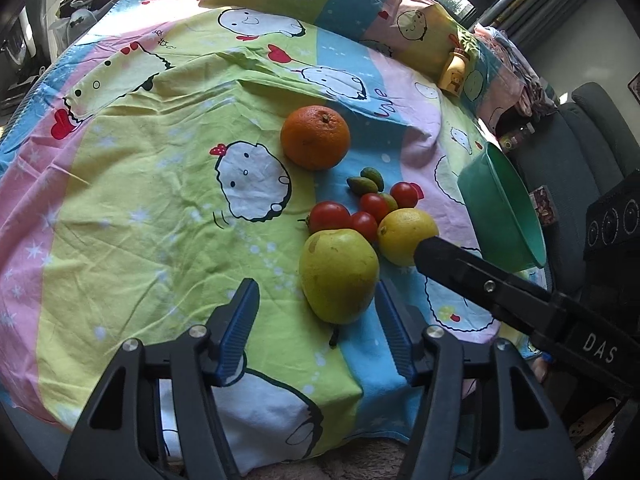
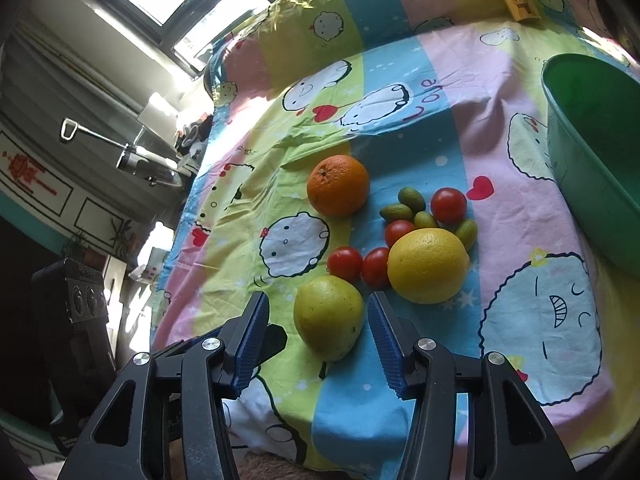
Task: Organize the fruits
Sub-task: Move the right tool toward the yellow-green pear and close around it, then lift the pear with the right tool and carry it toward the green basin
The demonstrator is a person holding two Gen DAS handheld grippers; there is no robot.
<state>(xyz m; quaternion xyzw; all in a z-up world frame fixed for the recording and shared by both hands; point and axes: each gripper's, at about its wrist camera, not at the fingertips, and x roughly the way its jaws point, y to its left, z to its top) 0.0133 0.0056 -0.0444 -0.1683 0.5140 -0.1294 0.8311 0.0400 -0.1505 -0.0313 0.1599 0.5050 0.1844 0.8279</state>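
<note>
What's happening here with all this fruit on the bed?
Someone holding a claw in each hand is sorting fruit laid out on a cartoon bedsheet. Both claws are open and empty. The right claw has its fingers on either side of the pear, not yet gripping it. The left claw waits just beside the pear. The orange, lemon, cherry tomatoes and small green fruits lie untouched. The green basin looks empty.

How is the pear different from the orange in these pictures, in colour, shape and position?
The pear is yellow-green; the orange is deep orange. The pear tapers toward its stem end and lies on its side; the orange is round. The pear lies between the open fingers of the right gripper; the orange sits farther back, apart. Both rest on the cartoon bedsheet.
</note>
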